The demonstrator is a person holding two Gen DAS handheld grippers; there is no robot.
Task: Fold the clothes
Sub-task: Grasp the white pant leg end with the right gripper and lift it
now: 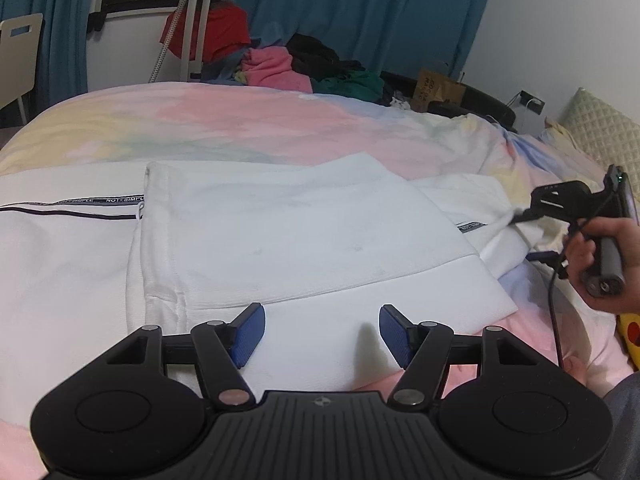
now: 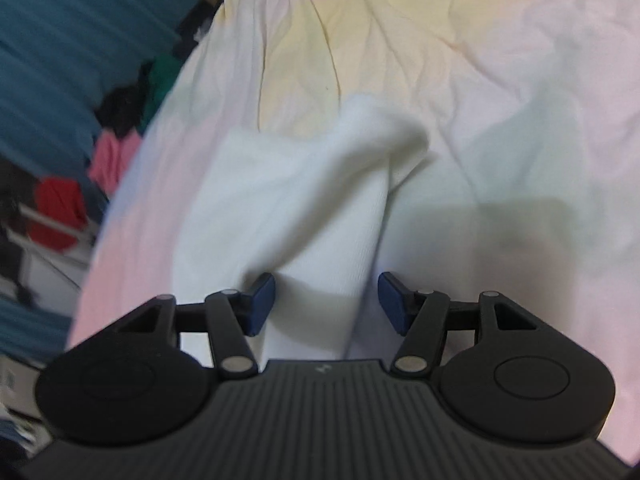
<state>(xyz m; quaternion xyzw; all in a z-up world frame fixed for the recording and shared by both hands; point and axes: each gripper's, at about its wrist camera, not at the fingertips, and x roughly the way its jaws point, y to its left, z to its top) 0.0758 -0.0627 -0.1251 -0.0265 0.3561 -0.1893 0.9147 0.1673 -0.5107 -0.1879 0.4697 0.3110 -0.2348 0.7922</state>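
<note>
A white garment [image 1: 288, 232] with a dark printed band lies partly folded on the pastel bedspread [image 1: 240, 120]. My left gripper [image 1: 322, 334] is open and empty just above the garment's near hem. My right gripper [image 1: 516, 216] sits at the garment's right end, where a sleeve bunches. In the right wrist view my right gripper [image 2: 326, 304] is open, with a raised fold of the white sleeve [image 2: 320, 200] lying between its blue pads [image 2: 262, 304], not pinched.
A pile of pink, red, black and green clothes [image 1: 304, 64] lies at the bed's far edge before blue curtains [image 1: 360, 8]. A cream pillow [image 1: 604, 136] is at the right. A white chair [image 1: 18, 52] stands at the far left.
</note>
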